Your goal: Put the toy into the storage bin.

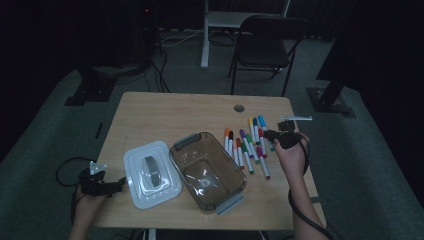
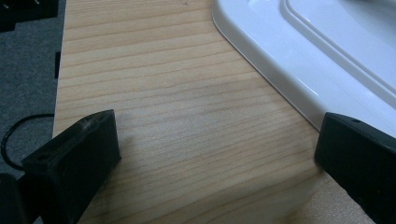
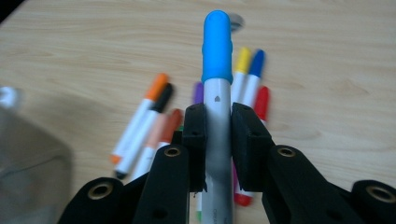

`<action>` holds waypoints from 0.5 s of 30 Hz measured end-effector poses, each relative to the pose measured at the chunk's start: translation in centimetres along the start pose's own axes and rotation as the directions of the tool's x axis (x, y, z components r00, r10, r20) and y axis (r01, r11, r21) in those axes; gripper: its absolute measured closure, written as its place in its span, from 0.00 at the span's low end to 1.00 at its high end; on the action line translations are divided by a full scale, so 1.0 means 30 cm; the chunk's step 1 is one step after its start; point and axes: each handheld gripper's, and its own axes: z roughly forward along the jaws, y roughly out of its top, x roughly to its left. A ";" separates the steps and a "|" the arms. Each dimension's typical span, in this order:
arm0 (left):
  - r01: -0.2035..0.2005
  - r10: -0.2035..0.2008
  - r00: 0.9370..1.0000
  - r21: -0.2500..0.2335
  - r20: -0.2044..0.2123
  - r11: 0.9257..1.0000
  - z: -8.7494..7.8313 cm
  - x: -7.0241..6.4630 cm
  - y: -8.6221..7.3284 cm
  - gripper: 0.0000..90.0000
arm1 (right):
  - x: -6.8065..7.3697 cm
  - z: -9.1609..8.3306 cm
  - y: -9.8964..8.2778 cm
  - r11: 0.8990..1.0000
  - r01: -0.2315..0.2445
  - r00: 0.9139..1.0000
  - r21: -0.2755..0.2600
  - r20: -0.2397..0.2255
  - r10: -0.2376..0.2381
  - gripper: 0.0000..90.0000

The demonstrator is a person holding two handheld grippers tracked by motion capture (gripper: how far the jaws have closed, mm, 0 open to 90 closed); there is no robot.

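Right hand-held gripper clamped on a light blue marker above the marker pile; left one idle by the lid.

My right hand-held gripper (image 3: 218, 135) has its jaws pressed together on the white barrel of the light blue marker (image 3: 217, 70), whose cap sticks out past the jaw tips; I see it held over the spread of loose markers (image 1: 247, 145) lying on the right part of the tabletop (image 1: 165, 112). My left hand-held gripper (image 1: 111, 185) sits at the near left edge with its jaws wide apart and nothing between them, just beside the white lid (image 2: 299, 56). That lid lies flat next to the clear brown box (image 1: 207, 170), which sits open between the lid and the markers.
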 end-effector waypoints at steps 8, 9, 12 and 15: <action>-0.001 0.001 1.000 -0.001 -0.001 1.000 0.000 0.000 0.000 0.01 | 0.139 -0.078 0.013 0.994 0.100 0.991 -0.038 -0.082 -0.103 0.85; 0.000 0.000 1.000 -0.001 -0.001 1.000 0.000 0.000 0.000 0.01 | 0.188 -0.102 0.013 0.992 0.115 0.983 -0.057 -0.139 -0.122 0.85; -0.001 0.001 1.000 -0.001 -0.001 1.000 0.000 0.000 0.000 0.01 | 0.236 -0.122 0.010 0.988 0.133 0.975 -0.073 -0.168 -0.143 0.85; -0.001 0.001 1.000 0.000 0.000 1.000 0.000 0.000 0.000 0.01 | 0.297 -0.139 0.006 0.986 0.146 0.966 -0.081 -0.205 -0.160 0.85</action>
